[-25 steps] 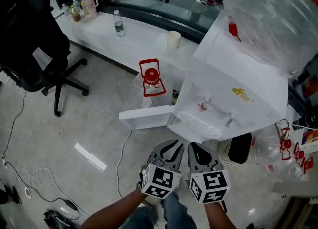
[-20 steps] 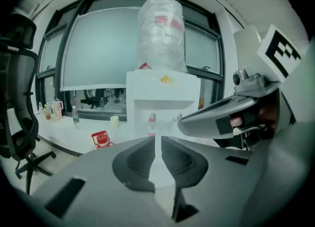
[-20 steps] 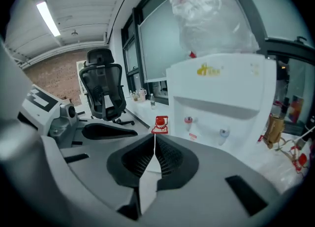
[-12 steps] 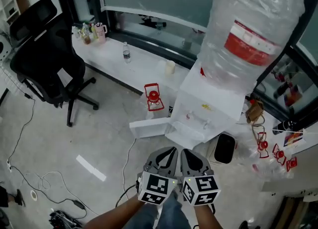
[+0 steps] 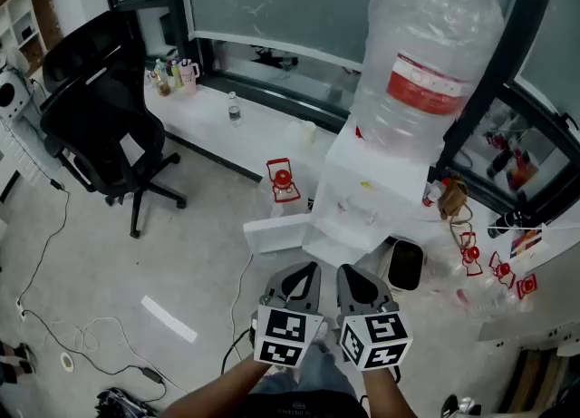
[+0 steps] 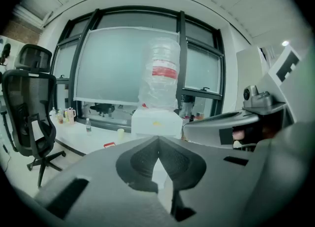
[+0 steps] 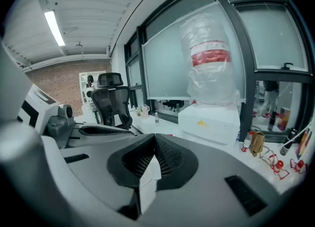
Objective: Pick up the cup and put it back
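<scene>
While the left gripper (image 5: 306, 268), just closed, and right gripper (image 5: 350, 270) press their fingers together empty, the far water bottle (image 5: 433, 26) shows an illegible red label (image 5: 424, 86).

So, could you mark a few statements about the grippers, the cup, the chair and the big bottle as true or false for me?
1. Both grippers are shut and empty. True: the left gripper and right gripper have their jaws together with nothing between them; the left's have just been closing.
2. The cup is in the left gripper. False: it stands on the white ledge, far from both grippers.
3. A big bottle sits on top of the dispenser. True.
4. In the head view the chair is right of the dispenser. False: it is at the left.
</scene>
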Available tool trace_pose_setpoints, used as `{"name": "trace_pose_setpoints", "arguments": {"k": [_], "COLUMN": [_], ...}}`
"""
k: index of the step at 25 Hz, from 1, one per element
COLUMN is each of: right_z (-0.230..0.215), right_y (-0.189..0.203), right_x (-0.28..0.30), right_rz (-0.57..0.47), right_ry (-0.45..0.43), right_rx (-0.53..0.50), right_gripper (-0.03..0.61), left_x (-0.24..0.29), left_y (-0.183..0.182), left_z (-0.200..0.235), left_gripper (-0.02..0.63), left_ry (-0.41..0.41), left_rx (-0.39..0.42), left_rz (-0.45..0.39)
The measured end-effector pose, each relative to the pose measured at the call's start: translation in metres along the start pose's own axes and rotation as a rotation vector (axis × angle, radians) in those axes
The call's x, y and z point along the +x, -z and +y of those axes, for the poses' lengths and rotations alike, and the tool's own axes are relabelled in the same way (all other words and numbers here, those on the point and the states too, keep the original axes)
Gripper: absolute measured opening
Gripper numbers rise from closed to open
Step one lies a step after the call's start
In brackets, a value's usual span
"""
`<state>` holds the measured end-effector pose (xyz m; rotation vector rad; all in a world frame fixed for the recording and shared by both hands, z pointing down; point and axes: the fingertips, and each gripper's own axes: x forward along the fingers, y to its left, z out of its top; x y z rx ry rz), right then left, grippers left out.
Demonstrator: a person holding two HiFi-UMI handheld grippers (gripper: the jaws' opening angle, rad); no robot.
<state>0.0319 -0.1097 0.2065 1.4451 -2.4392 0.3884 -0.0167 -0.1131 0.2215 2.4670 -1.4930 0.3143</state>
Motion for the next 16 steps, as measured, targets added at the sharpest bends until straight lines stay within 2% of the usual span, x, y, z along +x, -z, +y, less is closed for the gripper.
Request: {"name": "trace_pose_setpoints", "arguments": {"k": [16], "right_z": [0.003], "right_y": [0.005], "right_x": [-0.013], "right_rz": [0.011], "right_ry": [-0.014], "right_rx": [-0.014], "right_gripper": [0.020], "left_x": [-0.006], "left_y": [0.010], "left_z": [-0.020], "left_gripper": [0.011], "left_ry": [0.016], "left_rx": [0.012], "left_rz": [0.025]}}
